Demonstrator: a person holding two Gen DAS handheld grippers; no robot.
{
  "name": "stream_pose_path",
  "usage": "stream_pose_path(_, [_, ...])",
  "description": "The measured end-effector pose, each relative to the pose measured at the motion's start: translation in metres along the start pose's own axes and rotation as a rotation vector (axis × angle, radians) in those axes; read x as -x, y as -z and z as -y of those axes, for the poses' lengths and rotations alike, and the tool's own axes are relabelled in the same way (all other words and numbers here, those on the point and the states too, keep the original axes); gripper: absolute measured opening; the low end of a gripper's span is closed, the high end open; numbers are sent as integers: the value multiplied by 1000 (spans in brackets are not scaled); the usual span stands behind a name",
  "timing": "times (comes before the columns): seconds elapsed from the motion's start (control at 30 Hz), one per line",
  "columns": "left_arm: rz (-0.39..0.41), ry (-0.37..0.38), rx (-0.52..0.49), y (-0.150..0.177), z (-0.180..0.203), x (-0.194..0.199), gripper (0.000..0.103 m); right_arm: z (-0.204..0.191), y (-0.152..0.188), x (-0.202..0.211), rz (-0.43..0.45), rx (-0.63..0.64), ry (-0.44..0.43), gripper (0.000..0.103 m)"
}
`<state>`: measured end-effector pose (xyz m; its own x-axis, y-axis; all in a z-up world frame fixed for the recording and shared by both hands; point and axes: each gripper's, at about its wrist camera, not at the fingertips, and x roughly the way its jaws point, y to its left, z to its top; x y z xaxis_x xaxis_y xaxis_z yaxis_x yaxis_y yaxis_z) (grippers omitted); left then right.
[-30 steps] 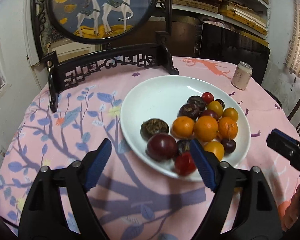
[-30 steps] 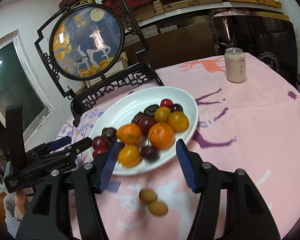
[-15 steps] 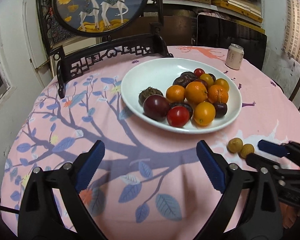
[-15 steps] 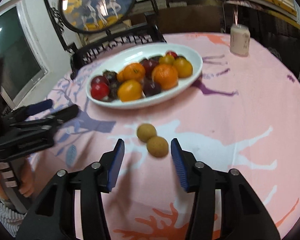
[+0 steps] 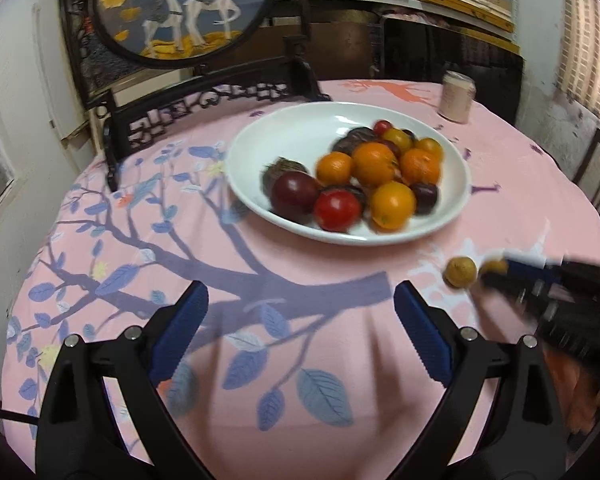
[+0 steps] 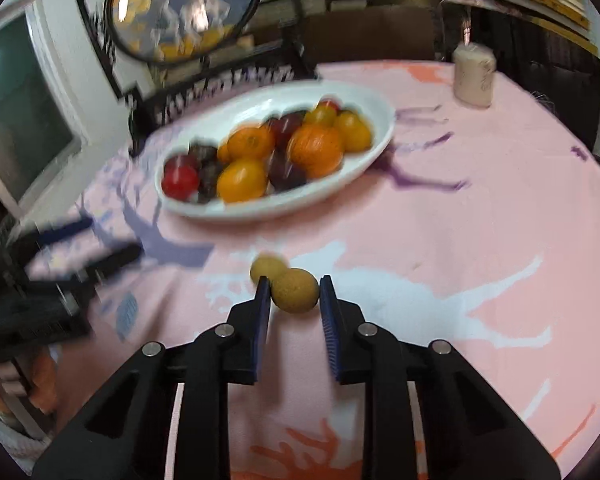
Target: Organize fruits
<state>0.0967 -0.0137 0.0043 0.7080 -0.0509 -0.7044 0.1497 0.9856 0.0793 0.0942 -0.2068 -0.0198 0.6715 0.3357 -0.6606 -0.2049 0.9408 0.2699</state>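
Note:
A white plate point(image 5: 260, 148) holds several oranges, plums and tomatoes; it also shows in the right wrist view point(image 6: 376, 120). Two small tan fruits lie on the pink cloth in front of it. The nearer tan fruit point(image 6: 295, 290) sits between the blue pads of my right gripper point(image 6: 293, 289), whose jaws stand narrowly apart around it, not clamped. The second tan fruit point(image 6: 266, 267) touches it behind the left pad; in the left wrist view it point(image 5: 460, 271) is beside the blurred right gripper point(image 5: 512, 270). My left gripper point(image 5: 300, 320) is wide open and empty above the cloth.
A round deer picture on a black carved stand point(image 5: 188, 8) stands at the table's back left. A drink can point(image 5: 456, 97) stands at the back right, also in the right wrist view point(image 6: 473, 76). A dark chair back point(image 5: 452, 52) lies beyond the table.
My right gripper moved down and forward and narrowed around the nearer tan fruit. My left gripper drew back from the plate and stays wide open.

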Motion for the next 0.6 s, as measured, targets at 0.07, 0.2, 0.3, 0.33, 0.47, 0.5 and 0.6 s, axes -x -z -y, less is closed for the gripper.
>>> stream_pose_path(0.07, [-11,38,-33,4,10,-1,96,15,-8,20,73,-63,4,25])
stream_pose_path(0.2, [0,93,-153,10,46,-2,96,35,-15,40,140,-155,-26,25])
stream_pose_path(0.3, [20,140,-204,7,69,-7,96,35,-16,44,146,-159,-41,25])
stream_pose_path(0.33, [21,145,-213,6,75,-10,96,34,-16,44,146,-159,-47,25])
stream_pose_path(0.47, [11,140,-252,1,95,-25,90,35,-18,45,145,-170,-55,25])
stream_pose_path(0.5, [6,148,-258,0,98,-28,82,36,-18,44,144,-176,-55,25])
stream_pose_path(0.6, [-20,165,-267,-5,106,-36,67,38,-16,44,140,-187,-54,25])
